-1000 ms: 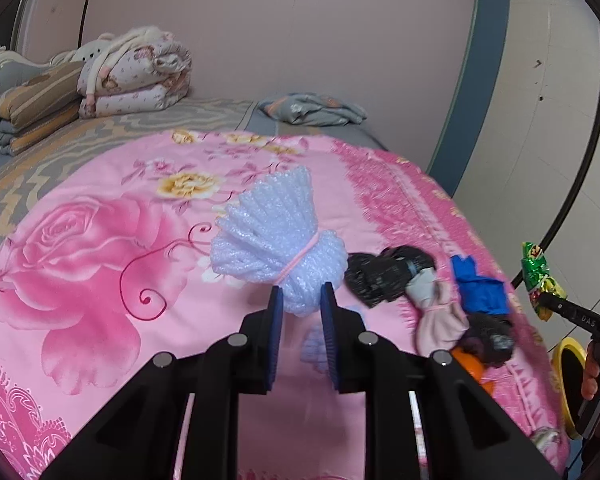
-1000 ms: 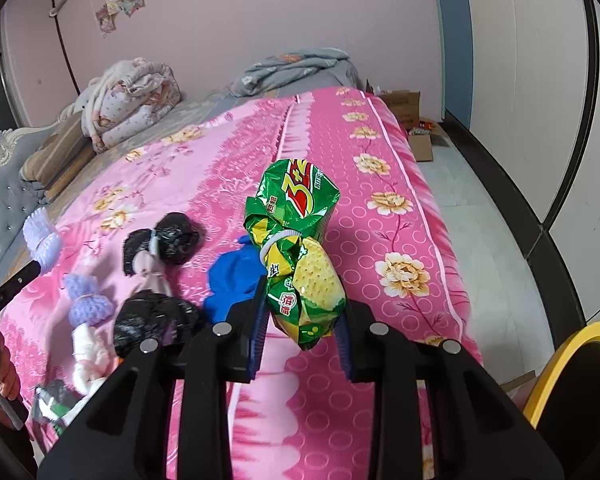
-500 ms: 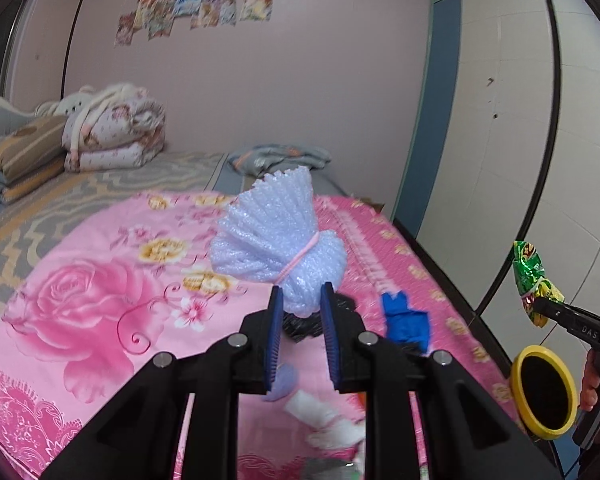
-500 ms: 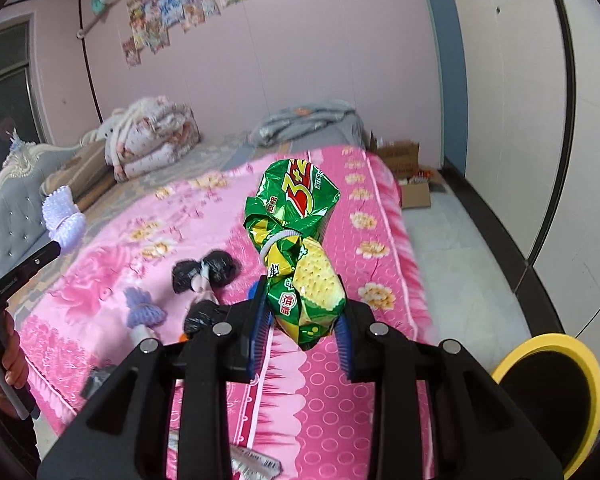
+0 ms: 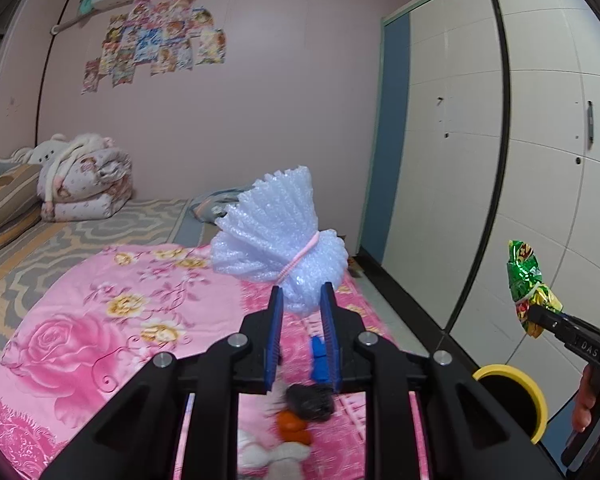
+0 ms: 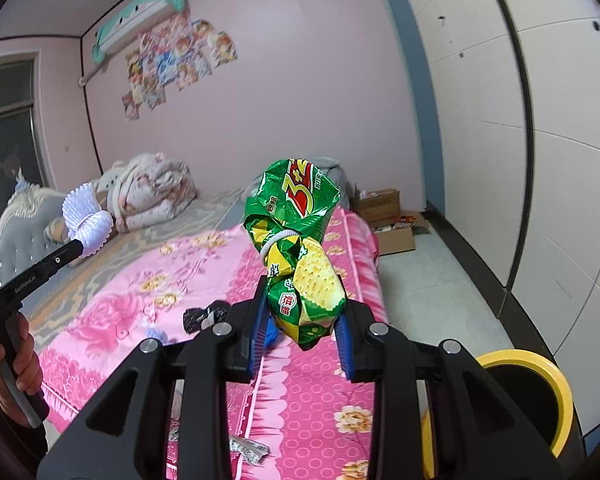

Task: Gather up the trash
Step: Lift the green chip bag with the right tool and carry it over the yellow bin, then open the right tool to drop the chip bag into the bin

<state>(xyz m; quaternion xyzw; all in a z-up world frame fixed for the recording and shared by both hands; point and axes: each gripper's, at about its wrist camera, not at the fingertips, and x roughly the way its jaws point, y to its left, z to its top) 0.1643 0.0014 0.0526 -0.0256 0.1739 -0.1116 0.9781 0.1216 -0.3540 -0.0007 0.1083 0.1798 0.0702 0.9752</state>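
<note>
Left gripper point(image 5: 302, 304) pinches foam bundle point(image 5: 278, 236), right gripper point(image 6: 302, 312) pinches snack wrapper point(image 6: 296, 236); light trash may miss yellow-rimmed bin point(image 6: 540, 368) if released off-centre.

Pale lilac foam bundle point(image 5: 280, 240), green-and-yellow snack wrapper point(image 6: 300, 248), pink rose-patterned bedspread point(image 5: 100, 320), yellow-rimmed bin point(image 6: 540, 380).

We hold both claws raised and level, the left claw point(image 5: 302, 300) and right claw point(image 6: 302, 312) each clamped tight.

Both tongs point(image 5: 302, 312) are black, with blue ribbed pads point(image 6: 259, 326) (silver screws on the arms).
</note>
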